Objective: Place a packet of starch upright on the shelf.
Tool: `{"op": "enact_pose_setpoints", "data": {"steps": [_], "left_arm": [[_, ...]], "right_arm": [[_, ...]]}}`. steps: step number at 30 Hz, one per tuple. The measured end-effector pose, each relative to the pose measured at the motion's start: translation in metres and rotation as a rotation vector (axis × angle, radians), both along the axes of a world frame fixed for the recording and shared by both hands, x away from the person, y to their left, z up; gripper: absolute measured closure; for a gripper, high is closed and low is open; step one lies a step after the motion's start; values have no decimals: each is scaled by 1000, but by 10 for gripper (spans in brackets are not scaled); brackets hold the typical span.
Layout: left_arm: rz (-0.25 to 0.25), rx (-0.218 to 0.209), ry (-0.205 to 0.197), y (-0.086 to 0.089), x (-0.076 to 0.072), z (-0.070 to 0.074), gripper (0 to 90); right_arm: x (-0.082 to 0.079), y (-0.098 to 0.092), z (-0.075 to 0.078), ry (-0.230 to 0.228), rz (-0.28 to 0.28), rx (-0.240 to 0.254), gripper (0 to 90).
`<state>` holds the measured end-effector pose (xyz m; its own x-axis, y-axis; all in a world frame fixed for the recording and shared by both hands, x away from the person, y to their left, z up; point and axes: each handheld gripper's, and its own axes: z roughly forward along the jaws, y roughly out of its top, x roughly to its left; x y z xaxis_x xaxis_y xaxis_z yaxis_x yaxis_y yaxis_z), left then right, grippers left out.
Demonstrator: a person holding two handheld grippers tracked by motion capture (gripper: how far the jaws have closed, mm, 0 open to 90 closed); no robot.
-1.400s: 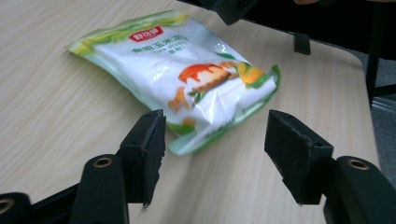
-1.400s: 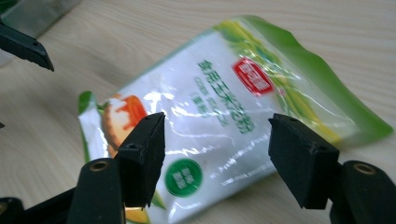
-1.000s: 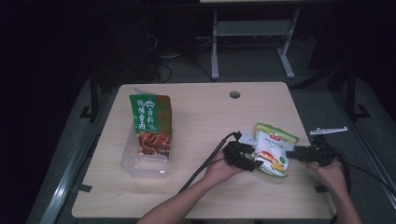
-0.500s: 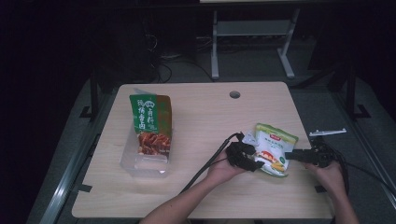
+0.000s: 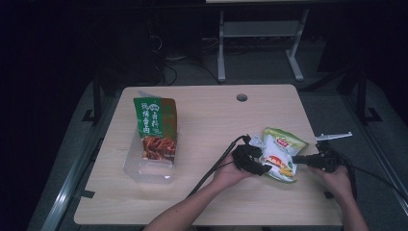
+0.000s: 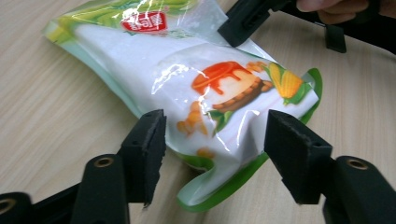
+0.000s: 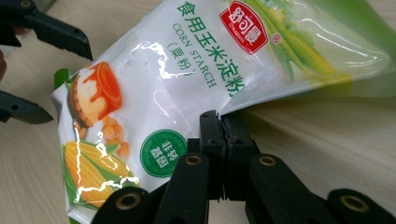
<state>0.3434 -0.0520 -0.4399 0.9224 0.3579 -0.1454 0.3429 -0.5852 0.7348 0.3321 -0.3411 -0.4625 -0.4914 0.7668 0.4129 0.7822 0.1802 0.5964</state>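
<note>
A white and green corn starch bag (image 5: 279,154) lies on the wooden table (image 5: 207,120) at the right. My left gripper (image 5: 255,162) sits at its left end. Its jaws have just been opening and now stand apart around the bag's (image 6: 187,70) lower corner, with the left gripper (image 6: 219,158) not pressing on it. My right gripper (image 5: 296,159) comes in from the right. Its jaws have just been closing, and the right gripper (image 7: 219,123) is now shut on the side edge of the bag (image 7: 177,70).
A tall green snack bag (image 5: 154,125) stands in a clear plastic container (image 5: 146,171) at the table's left. A cable hole (image 5: 242,97) sits near the far edge. Black cables trail from both grippers toward the front edge.
My right gripper's jaws have closed onto the bag's edge. Both hands have stayed about where they were, and the bag has barely shifted.
</note>
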Motion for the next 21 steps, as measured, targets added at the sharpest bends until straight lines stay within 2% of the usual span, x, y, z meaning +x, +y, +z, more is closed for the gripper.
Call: {"op": "enact_pose_setpoints", "data": {"steps": [1, 2, 3, 4, 8, 10, 16, 18, 21], "left_arm": [[13, -6, 11, 0, 0, 0, 353], [14, -4, 2, 1, 2, 0, 339], [20, -9, 19, 2, 2, 0, 334], [19, -9, 15, 4, 5, 0, 331], [44, -35, 48, 6, 9, -1, 307], [53, -45, 61, 6, 11, -2, 296], [66, -74, 91, 10, 14, -1, 256], [68, -83, 104, 12, 16, -1, 249], [83, -99, 121, 15, 19, -1, 226]], "right_arm": [[-1, 0, 1, -12, 2, -11, 890], [-1, 1, 1, -13, 0, -12, 891], [-2, 2, 2, -16, -3, -16, 893], [-3, 2, 3, -25, 0, -20, 893], [-5, 3, 8, -54, 3, -17, 896], [-6, 5, 13, -75, 11, -33, 897], [-12, 12, 33, -145, 36, -41, 898], [-13, 14, 36, -153, 39, -41, 898], [-16, 18, 45, -196, 63, -41, 899]]}}
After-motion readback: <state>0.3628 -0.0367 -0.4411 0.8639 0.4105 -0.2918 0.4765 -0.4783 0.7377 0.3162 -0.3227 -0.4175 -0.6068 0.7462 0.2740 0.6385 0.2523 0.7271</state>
